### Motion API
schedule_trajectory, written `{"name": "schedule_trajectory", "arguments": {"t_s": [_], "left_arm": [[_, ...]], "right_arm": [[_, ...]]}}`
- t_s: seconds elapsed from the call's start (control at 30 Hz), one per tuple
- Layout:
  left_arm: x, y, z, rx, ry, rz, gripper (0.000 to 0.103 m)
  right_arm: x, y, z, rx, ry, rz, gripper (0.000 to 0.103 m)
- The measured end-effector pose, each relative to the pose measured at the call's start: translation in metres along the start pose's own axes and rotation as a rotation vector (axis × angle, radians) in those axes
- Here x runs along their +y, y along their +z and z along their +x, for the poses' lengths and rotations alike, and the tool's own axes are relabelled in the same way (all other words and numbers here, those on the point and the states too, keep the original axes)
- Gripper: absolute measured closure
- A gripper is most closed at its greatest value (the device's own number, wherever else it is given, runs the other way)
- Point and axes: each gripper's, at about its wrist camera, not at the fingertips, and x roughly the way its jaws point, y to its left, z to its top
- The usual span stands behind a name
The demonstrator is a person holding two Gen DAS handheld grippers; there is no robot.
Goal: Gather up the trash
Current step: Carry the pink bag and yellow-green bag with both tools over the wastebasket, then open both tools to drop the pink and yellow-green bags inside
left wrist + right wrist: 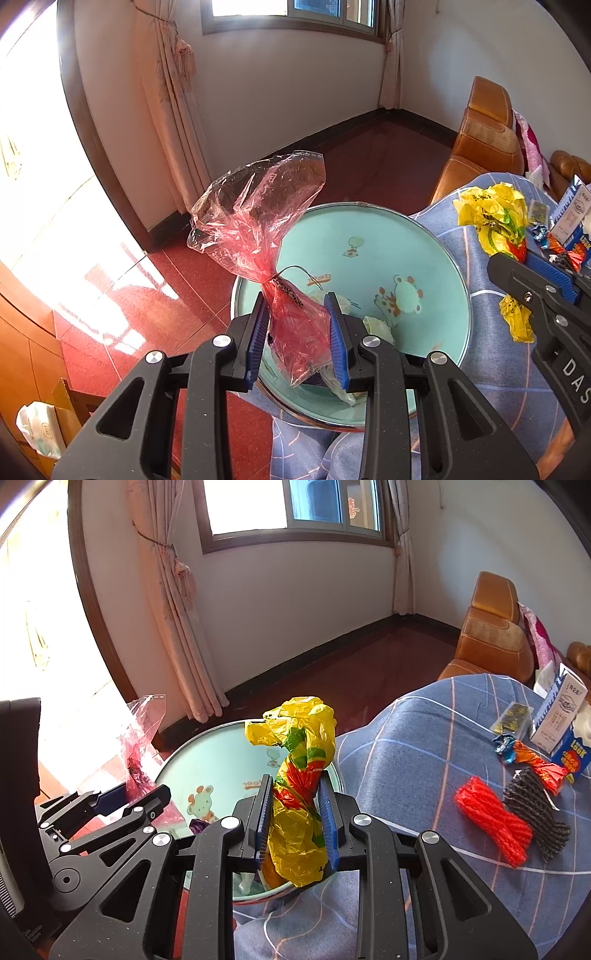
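With the red plastic bag (280, 258) pinched in the left gripper (300, 332) and the yellow wrapper (301, 794) in the right gripper (295, 819), both above the green basin (424, 266), light trash could be dropped beside its rim if released early.

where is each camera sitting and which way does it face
Left wrist: on the left gripper, looking forward and down at the basin; its fingers clamp a red bag, and the right gripper shows at the right edge.
Right wrist: on the right gripper, looking forward and down along fingers clamping a yellow bag; the left gripper shows at the left.
Shared: basin, both bags, blue cloth, armchair, window.
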Motion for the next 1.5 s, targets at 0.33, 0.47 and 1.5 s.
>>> {"name": "schedule_trajectory", "arguments": {"t_s": [0.33, 0.47, 1.5], "left_arm": [[-0.004, 0.002, 0.022, 0.038, -0.001, 0.012, 0.072], [-0.004, 0.003, 0.032, 0.057, -0.001, 0.019, 0.072], [-0.009, -0.002, 0.052, 0.112, 0.017, 0.049, 0.065]], "right_arm": [[0.000, 0.003, 0.028, 0.053, 0.001, 0.001, 0.077], [-0.001, 0.003, 0.039, 0.075, -0.001, 0.000, 0.077], [-0.014, 0.005, 0.050, 0.095, 0.003, 0.025, 0.069]]}}
